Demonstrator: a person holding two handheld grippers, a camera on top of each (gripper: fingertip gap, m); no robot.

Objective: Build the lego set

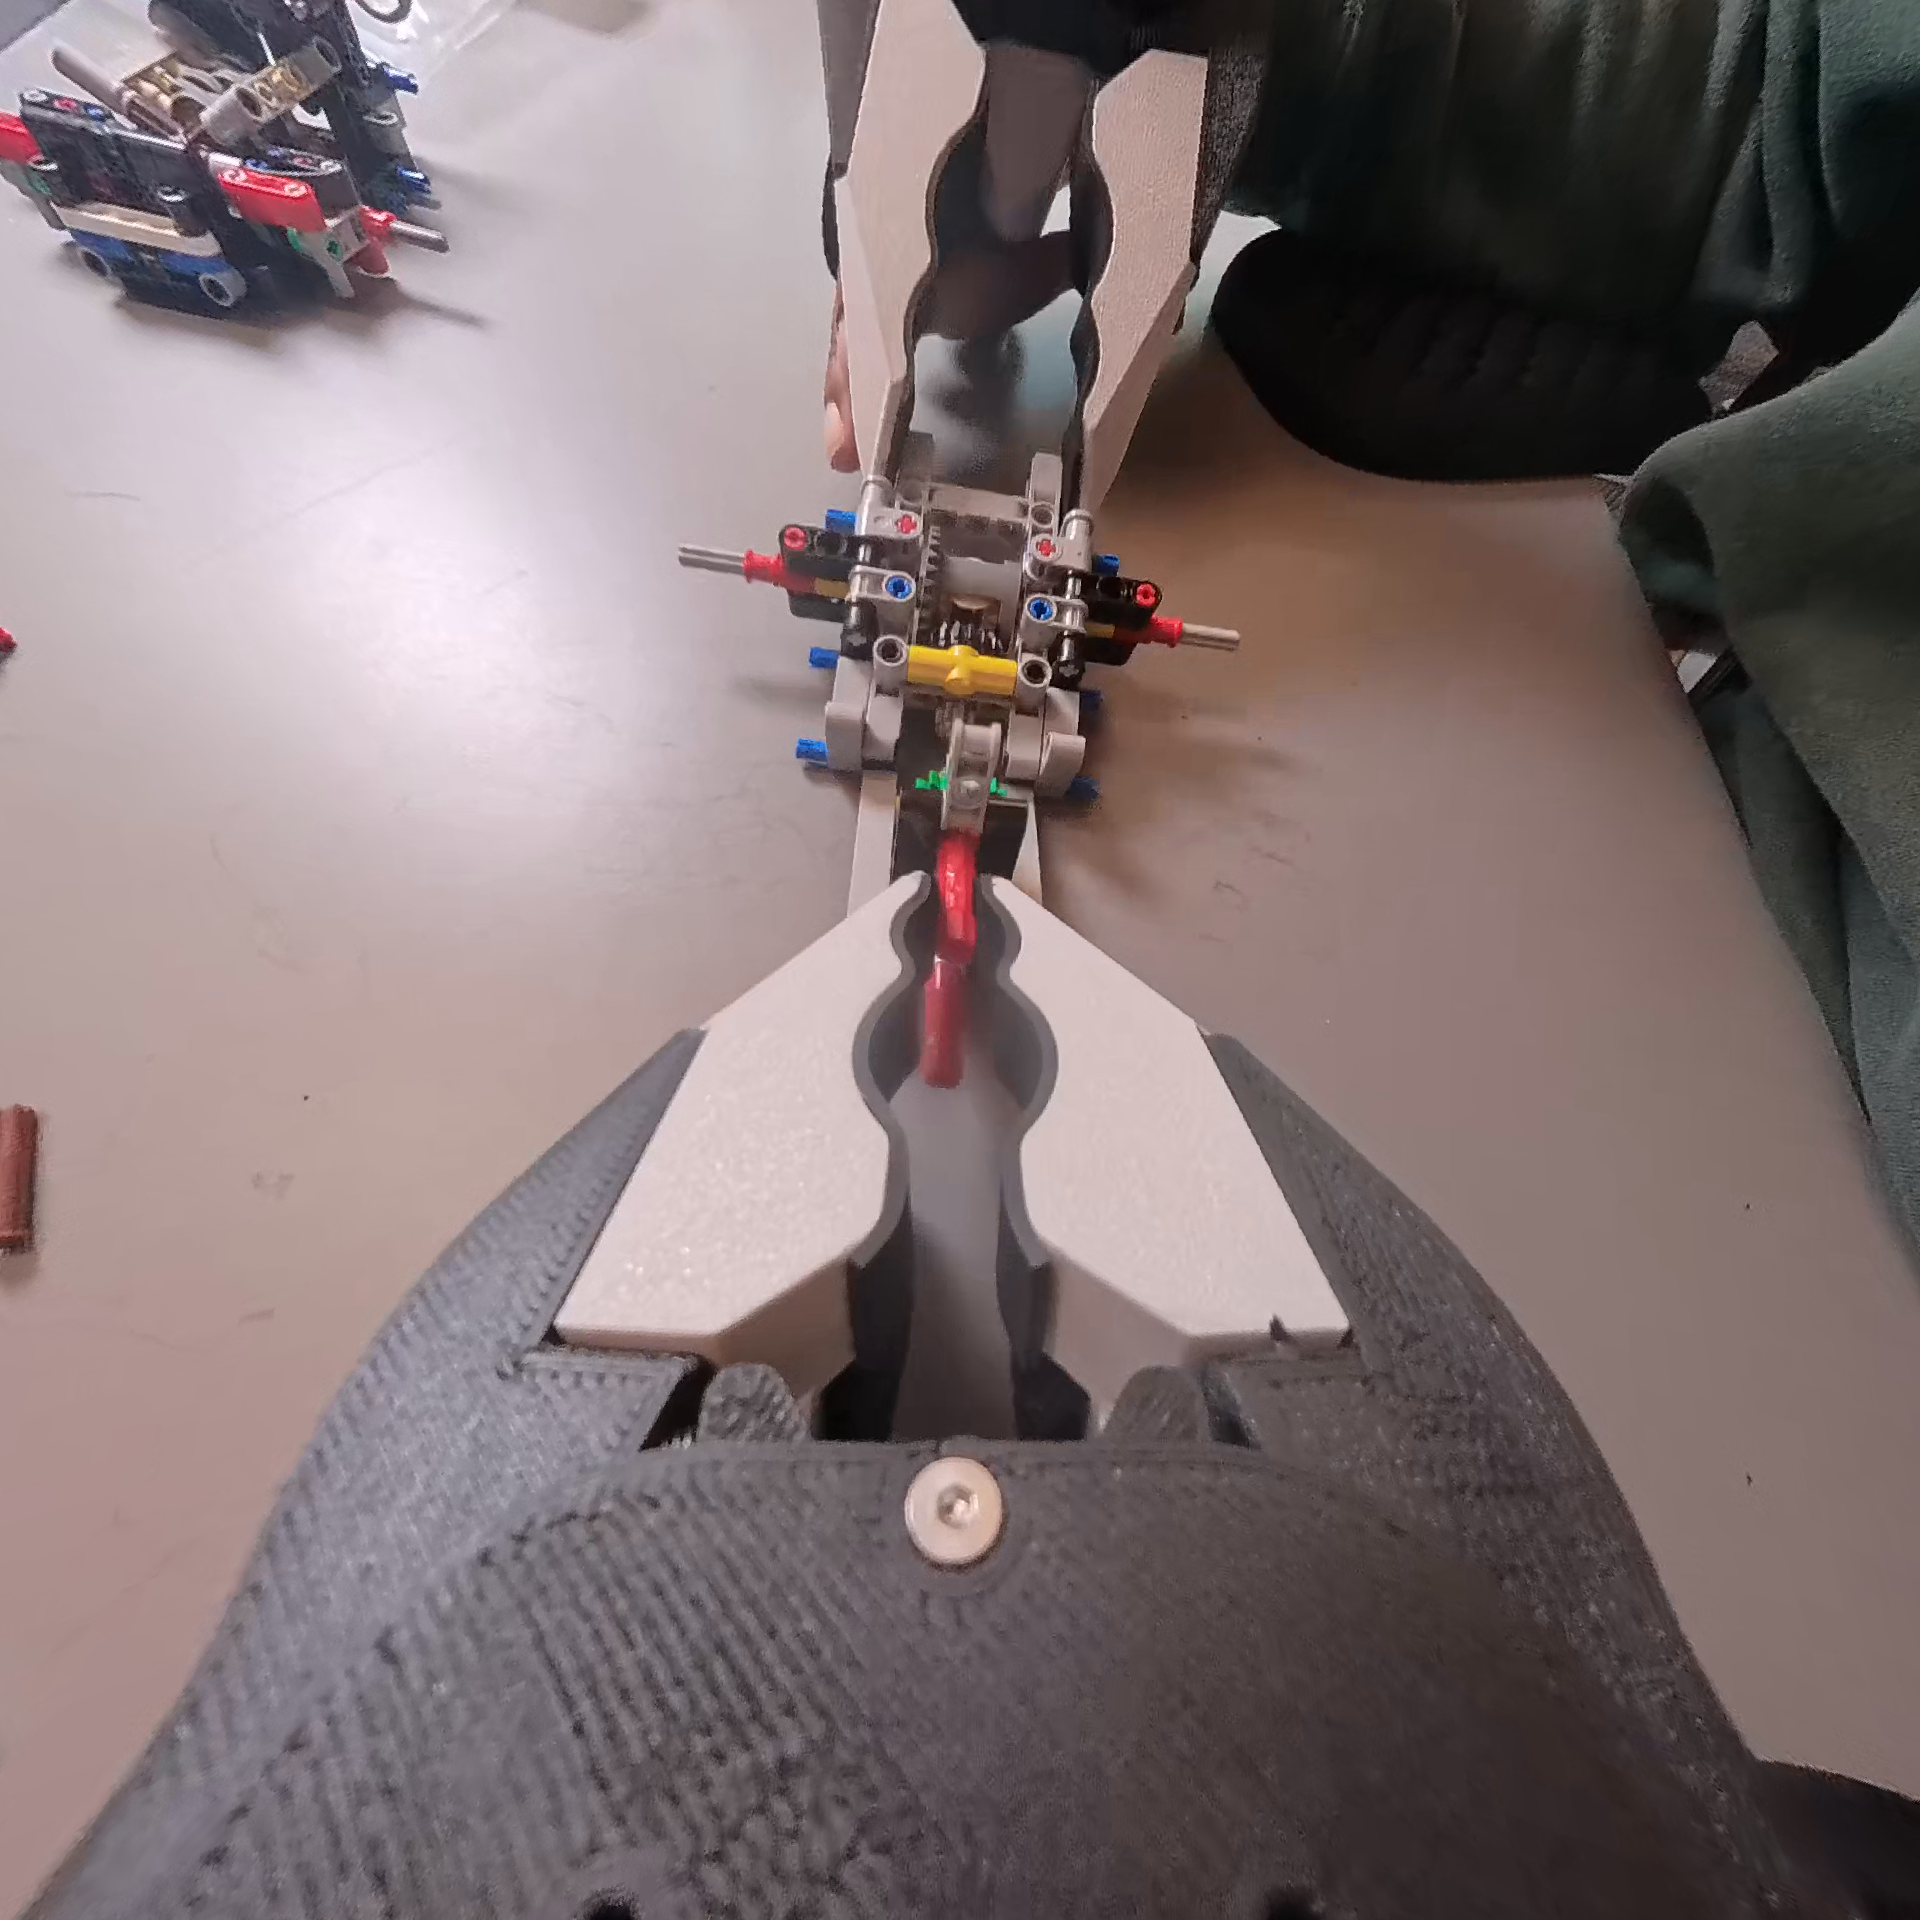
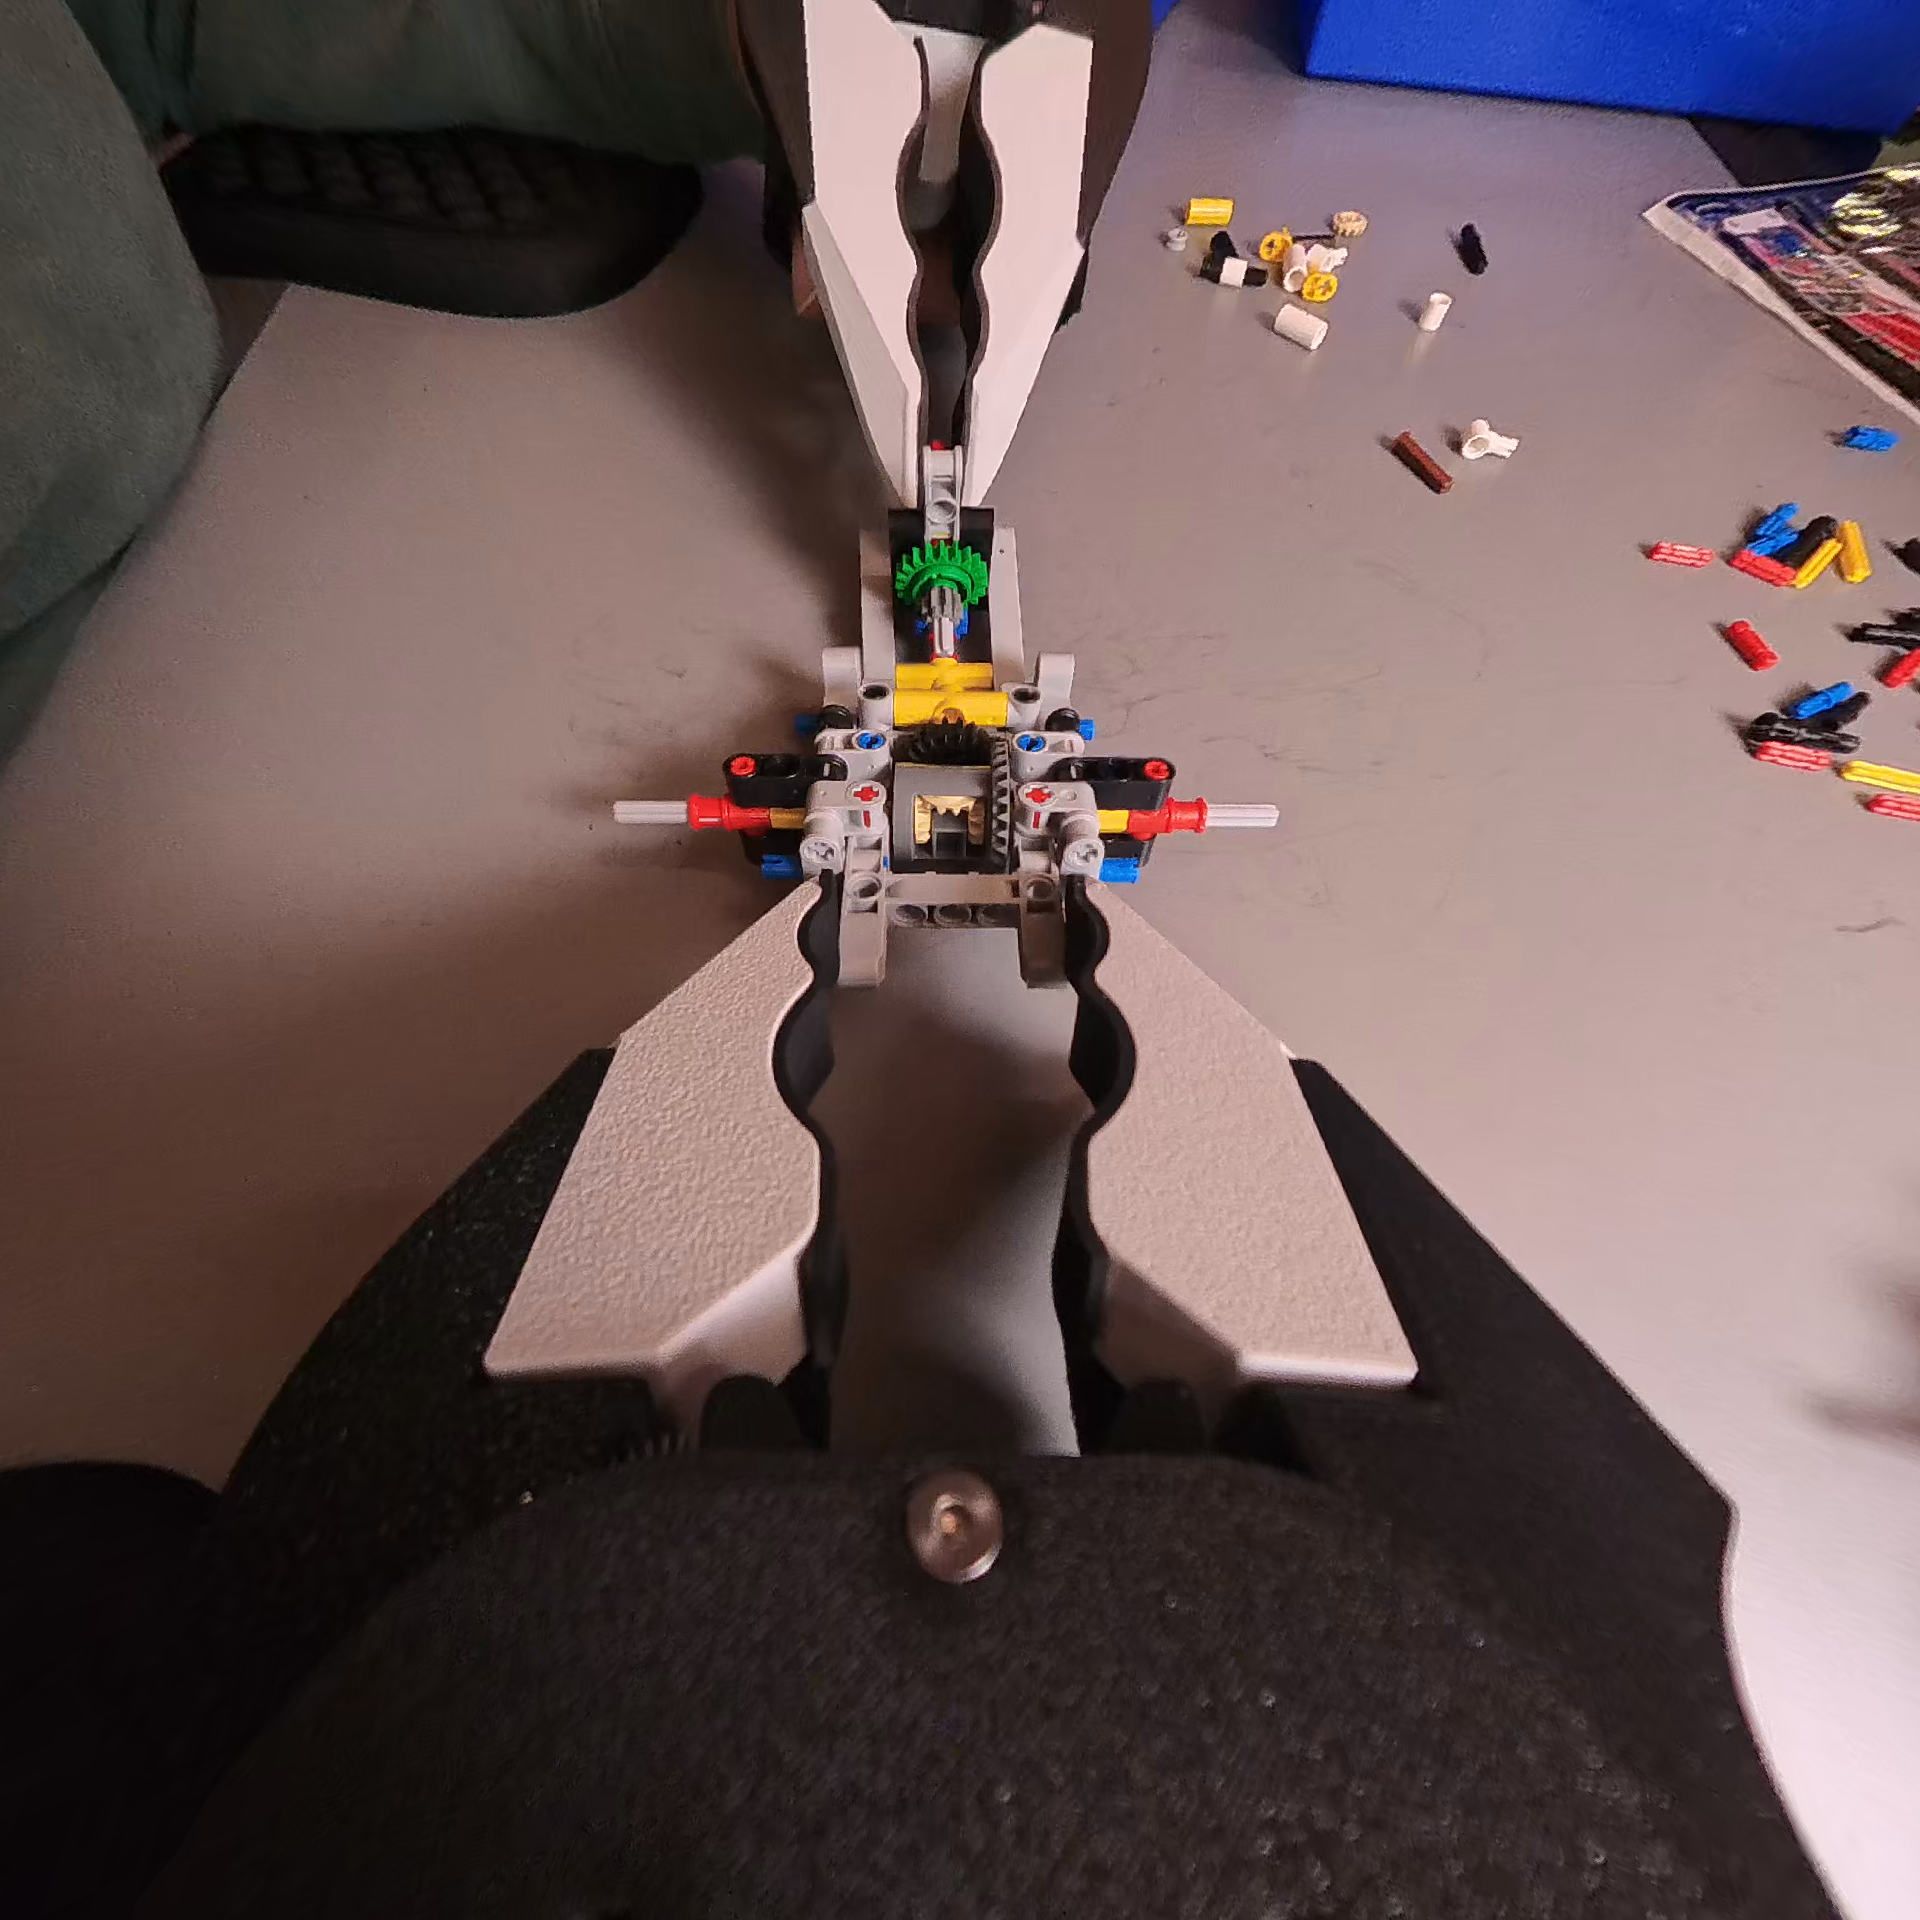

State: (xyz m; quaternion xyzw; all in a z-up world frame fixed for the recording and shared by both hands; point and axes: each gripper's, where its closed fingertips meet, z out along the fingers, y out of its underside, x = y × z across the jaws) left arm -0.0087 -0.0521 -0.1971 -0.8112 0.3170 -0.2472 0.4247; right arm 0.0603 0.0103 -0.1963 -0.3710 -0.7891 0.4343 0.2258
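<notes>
A small grey building-brick gear assembly (image 1: 961, 634) with red, yellow, blue and black parts stands on the grey table (image 1: 416, 831). My left gripper (image 1: 956, 888) is shut on a red axle piece (image 1: 948, 966) that sticks out of the assembly's near end, below a green gear (image 2: 940, 577). My right gripper (image 2: 951, 914) is shut on the assembly's grey frame (image 2: 945, 800) from the opposite end, with its black pads pressed on both side arms. Each gripper also shows in the other's view: the right gripper (image 1: 977, 457) and the left gripper (image 2: 943, 457).
A second, larger brick build (image 1: 208, 177) stands at the far left. A brown pin (image 1: 19, 1174) lies at the left edge. Loose small parts (image 2: 1797, 644) lie to the right, with a booklet (image 2: 1818, 270) and a blue box (image 2: 1610, 52). A person's green sleeve (image 1: 1558, 208) lies along the table edge. About 10 centimeters separates my left fingertips from my right.
</notes>
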